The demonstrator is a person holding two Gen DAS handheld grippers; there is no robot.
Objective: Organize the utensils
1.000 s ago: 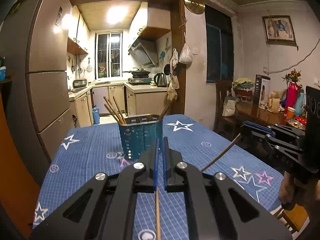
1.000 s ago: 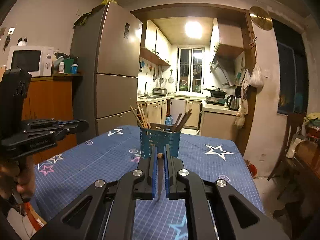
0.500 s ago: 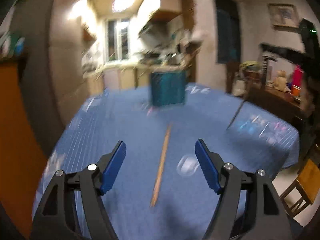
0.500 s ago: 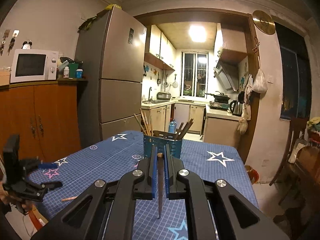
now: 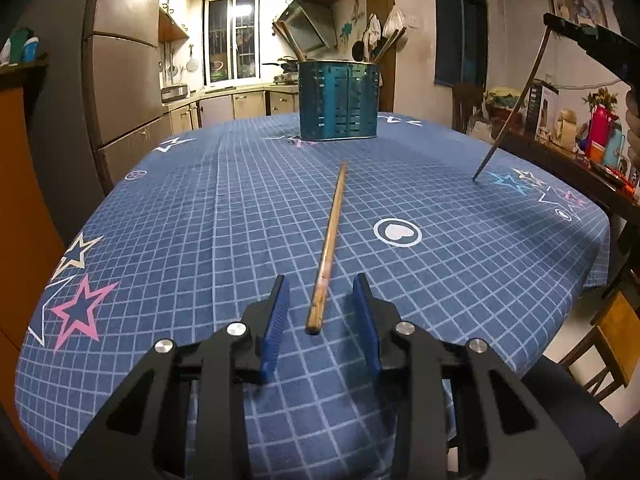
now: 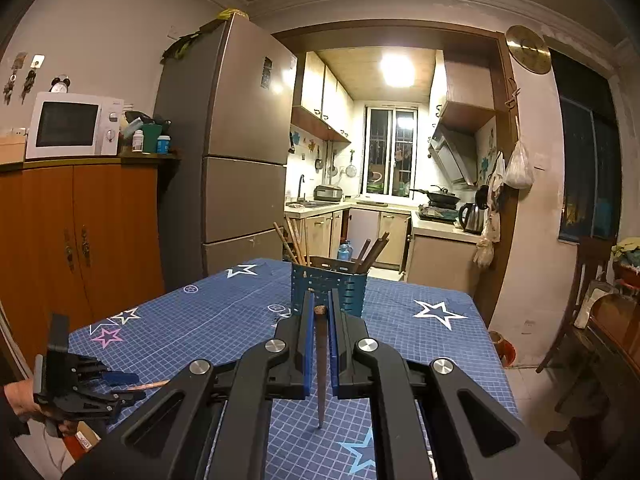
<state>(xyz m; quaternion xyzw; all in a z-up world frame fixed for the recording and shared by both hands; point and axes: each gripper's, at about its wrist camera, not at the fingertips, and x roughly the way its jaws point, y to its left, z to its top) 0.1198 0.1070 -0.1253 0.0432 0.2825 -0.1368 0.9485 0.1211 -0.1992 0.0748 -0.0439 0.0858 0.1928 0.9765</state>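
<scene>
Left wrist view: the left gripper (image 5: 320, 304) sits low over the near edge of the table (image 5: 160, 240), its two blue-padded fingers (image 5: 276, 320) spread apart. One wooden chopstick (image 5: 330, 240) lies flat on the blue grid tablecloth between them; its thick end rests just ahead of the fingertips, touching neither pad, and its thin end points toward the far edge. At the far edge stands one teal utensil holder (image 5: 339, 100), upright, well apart from the lying chopstick. Sticks protrude from its top — the exact count cannot be read from this view. At the right edge of the table a second, darker chopstick (image 5: 508, 112) hangs tilted from the right gripper (image 5: 560, 26), its tip just at the cloth beside a blue star print.

Right wrist view: the right gripper (image 6: 319, 312) has its two fingers closed together on that one dark chopstick (image 6: 321, 364), which runs down between the blue pads with its butt end showing at the fingertips and its tip pointing at the tablecloth (image 6: 400, 344). The utensil holder (image 6: 328, 290) stands beyond the fingertips, near the far edge. Roughly three or four sticks lean at its left side and two or three at its right — overlap prevents a firm count. The left gripper (image 6: 124, 384) appears at the left edge of the table, with the lying chopstick (image 6: 150, 385) at its fingers.
</scene>
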